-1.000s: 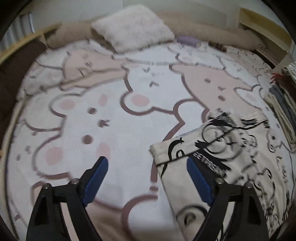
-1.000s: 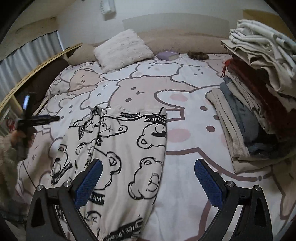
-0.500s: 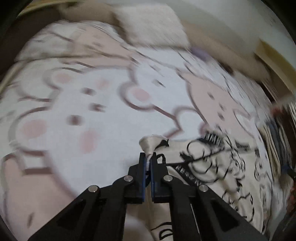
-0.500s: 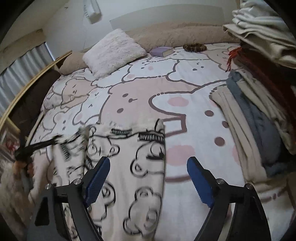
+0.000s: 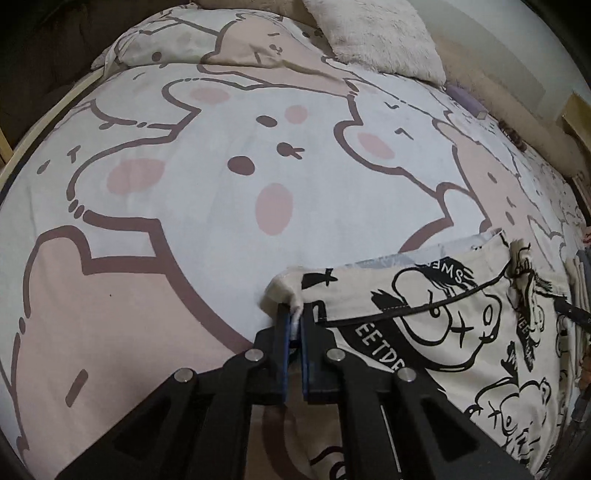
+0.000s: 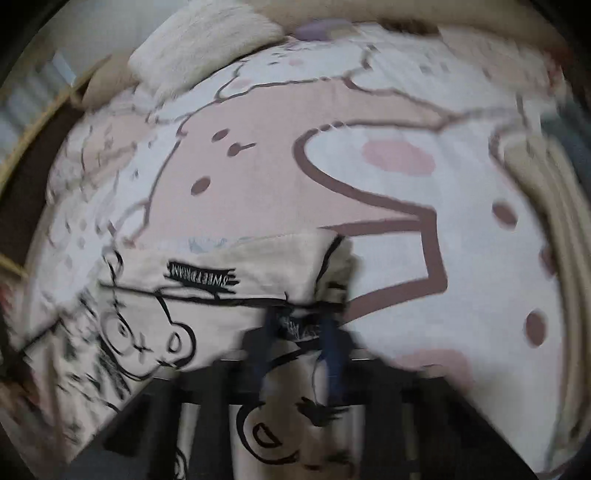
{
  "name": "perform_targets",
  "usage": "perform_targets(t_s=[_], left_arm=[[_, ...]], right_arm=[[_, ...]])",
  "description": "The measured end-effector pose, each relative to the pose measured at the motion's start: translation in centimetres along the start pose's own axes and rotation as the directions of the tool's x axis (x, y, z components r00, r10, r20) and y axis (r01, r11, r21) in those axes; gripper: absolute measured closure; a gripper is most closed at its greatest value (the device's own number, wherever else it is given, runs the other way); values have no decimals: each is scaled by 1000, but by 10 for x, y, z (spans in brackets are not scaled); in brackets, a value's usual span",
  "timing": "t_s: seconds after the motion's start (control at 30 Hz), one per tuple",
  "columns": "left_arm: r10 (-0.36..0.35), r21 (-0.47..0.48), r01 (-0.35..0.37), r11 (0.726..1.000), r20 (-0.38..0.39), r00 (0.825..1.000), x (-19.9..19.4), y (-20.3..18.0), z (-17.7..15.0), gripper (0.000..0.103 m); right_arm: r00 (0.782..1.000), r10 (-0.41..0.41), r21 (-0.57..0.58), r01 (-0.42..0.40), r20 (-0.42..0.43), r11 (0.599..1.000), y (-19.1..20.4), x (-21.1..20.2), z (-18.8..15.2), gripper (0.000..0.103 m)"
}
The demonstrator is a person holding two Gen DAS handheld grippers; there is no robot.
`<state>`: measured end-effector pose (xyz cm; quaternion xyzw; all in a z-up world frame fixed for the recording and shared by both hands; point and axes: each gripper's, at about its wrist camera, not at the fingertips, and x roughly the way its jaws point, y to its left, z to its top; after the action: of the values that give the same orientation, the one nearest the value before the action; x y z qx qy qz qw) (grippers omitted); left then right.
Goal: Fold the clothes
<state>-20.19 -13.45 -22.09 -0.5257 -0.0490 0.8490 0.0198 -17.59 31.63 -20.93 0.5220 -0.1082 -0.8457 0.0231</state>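
Note:
A cream garment [image 5: 424, 314] with black bear drawings lies on the bed's cartoon-print blanket [image 5: 221, 184]. My left gripper [image 5: 294, 321] is shut on its near left corner, which bunches up between the blue pads. The right wrist view is blurred by motion. There the same garment [image 6: 221, 295] fills the lower left, and my right gripper [image 6: 299, 328] has its fingers drawn close together around the garment's right corner, with folded fabric between them. The rest of the garment runs under both grippers and out of sight.
A fluffy white pillow [image 5: 373, 33] and a purple book [image 5: 467, 99] sit at the head of the bed. Folded clothes [image 6: 546, 206] lie along the right side. A wooden bed rail [image 5: 48, 110] borders the left.
Both grippers stood open a second ago. The left one closed on the garment's left corner. The right one has dropped forward to the right corner and narrowed onto the fabric.

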Motion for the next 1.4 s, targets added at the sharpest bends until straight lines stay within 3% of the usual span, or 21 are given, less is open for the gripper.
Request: perform_targets(t_s=[0.1, 0.17, 0.2, 0.23, 0.37, 0.47, 0.53, 0.6, 0.63, 0.67, 0.7, 0.8, 0.83, 0.9, 0.97, 1.03, 1.1, 1.23, 1.3, 1.37, 1.4], left_arm=[[-14, -11, 14, 1000, 3, 1000, -1, 1, 2, 96], [-36, -15, 36, 999, 7, 999, -2, 2, 2, 88], [-38, -11, 38, 999, 10, 999, -3, -1, 2, 78], [-40, -6, 40, 999, 13, 999, -3, -4, 2, 76], [-29, 15, 28, 999, 42, 999, -10, -9, 4, 75], [-6, 31, 4, 1000, 78, 997, -21, -10, 8, 65], [9, 42, -13, 999, 103, 995, -29, -10, 10, 64], [22, 55, -29, 998, 128, 991, -36, -10, 13, 63], [24, 66, -33, 997, 143, 989, -41, -10, 16, 55], [16, 86, -29, 996, 151, 988, -44, -12, 18, 50], [7, 107, -24, 994, 157, 988, -47, -14, 20, 43], [8, 206, -35, 978, 135, 991, -37, -30, 19, 43], [22, 230, -50, 972, 122, 992, -31, -34, 17, 43], [52, 258, -78, 963, 106, 993, -18, -38, 12, 43], [72, 272, -96, 957, 96, 993, -8, -40, 7, 43], [77, 254, -100, 962, 98, 992, -4, -36, 6, 43], [83, 229, -106, 968, 106, 991, -2, -30, 6, 43], [53, 173, -66, 983, 81, 995, 6, -16, 9, 42], [40, 170, -53, 984, 83, 996, 10, -16, 9, 42], [27, 168, -41, 985, 85, 996, 13, -17, 8, 42], [20, 167, -34, 985, 87, 996, 15, -18, 7, 49]], right_arm=[[991, -112, -16, 113, 74, 993, -12, -23, -3, 101], [973, -208, 26, 206, 95, 978, -35, -35, -4, 101], [965, -252, 54, 249, 77, 967, -48, -33, -6, 101], [955, -293, 79, 289, 48, 954, -61, -29, -8, 101], [936, -352, 45, 351, 23, 935, -71, -14, -20, 101], [914, -403, -1, 403, 41, 915, -64, -15, -22, 101], [915, -401, -5, 402, 33, 916, -62, -21, -23, 100], [913, -403, 4, 404, 67, 915, -58, -37, -24, 75], [908, -408, 8, 409, 92, 912, -55, -45, -25, 36], [904, -412, 13, 414, 117, 910, -52, -54, -25, 13], [898, -417, 17, 418, 142, 908, -49, -63, -26, 13], [870, -422, -7, 438, 254, 899, -26, -99, -23, 13], [878, -383, -20, 405, 287, 914, -14, -109, -21, 13], [914, -260, -74, 296, 311, 952, 10, -117, -7, 14], [952, -106, -177, 162, 288, 971, 43, -111, 5, 31], [976, 42, -305, 25, 213, 952, 85, -90, 17, 44], [985, 110, -398, -50, 131, 916, 120, -63, 24, 49], [998, 68, -537, -60, -3, 842, 171, 2, 27, 51], [998, 22, -554, -47, -53, 831, 178, 30, 28, 56], [995, -26, -567, -31, -92, 823, 182, 55, 30, 82], [995, -35, -565, -25, -94, 825, 181, 59, 30, 87]])
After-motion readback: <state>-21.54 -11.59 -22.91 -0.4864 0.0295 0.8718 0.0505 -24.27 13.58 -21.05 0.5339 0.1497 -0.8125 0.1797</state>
